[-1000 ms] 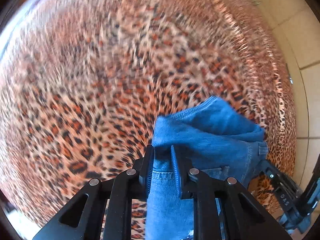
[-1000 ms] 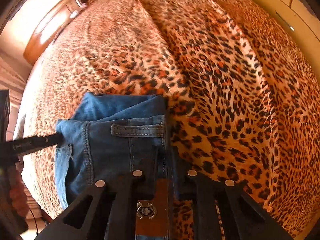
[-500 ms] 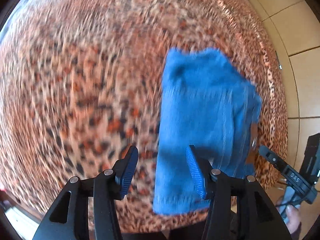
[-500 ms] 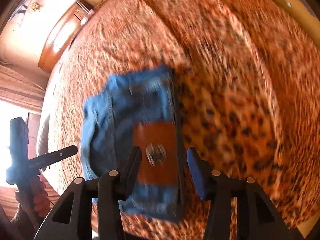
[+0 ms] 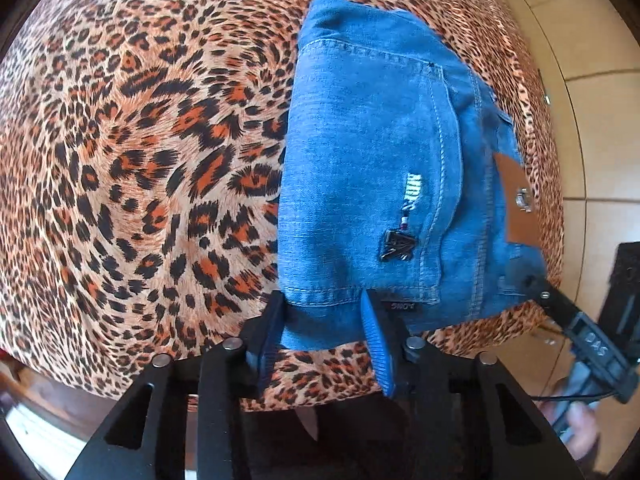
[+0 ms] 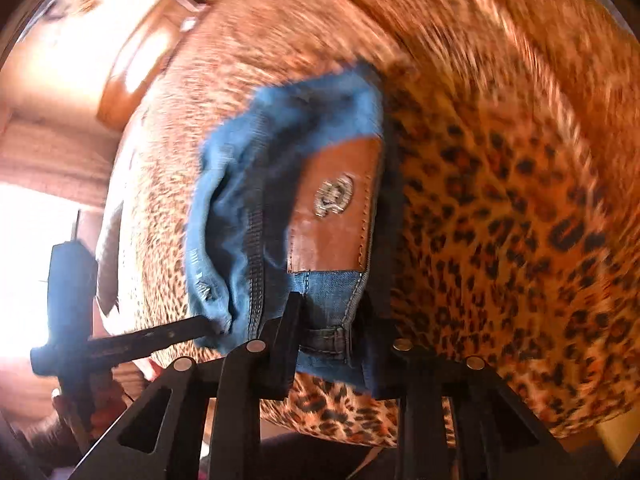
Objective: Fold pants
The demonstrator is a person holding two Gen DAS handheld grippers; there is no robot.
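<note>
The blue jeans [image 5: 372,160] lie folded into a small stack on the leopard-print bedspread [image 5: 140,160], back pocket up, near the bed's front edge. My left gripper [image 5: 324,328] straddles the stack's near left corner, its jaws closing with denim between them. In the right wrist view the jeans [image 6: 240,184] show their brown leather patch [image 6: 336,208]. My right gripper [image 6: 334,328] straddles the waistband end just below that patch, jaws closing with fabric between them. The cloth between both pairs of fingers still looks flat, not pinched.
The bedspread [image 6: 500,220] stretches far beyond the jeans. Beige floor tiles [image 5: 592,120] run along the right of the bed. A wooden headboard [image 6: 136,68] stands at the far end. A hand [image 5: 580,428] holds the other gripper's handle.
Both grippers let go of the jeans, which dropped folded onto the bed, and drew back toward the near edge. Their jaws opened wide and now narrow around the near corners.
</note>
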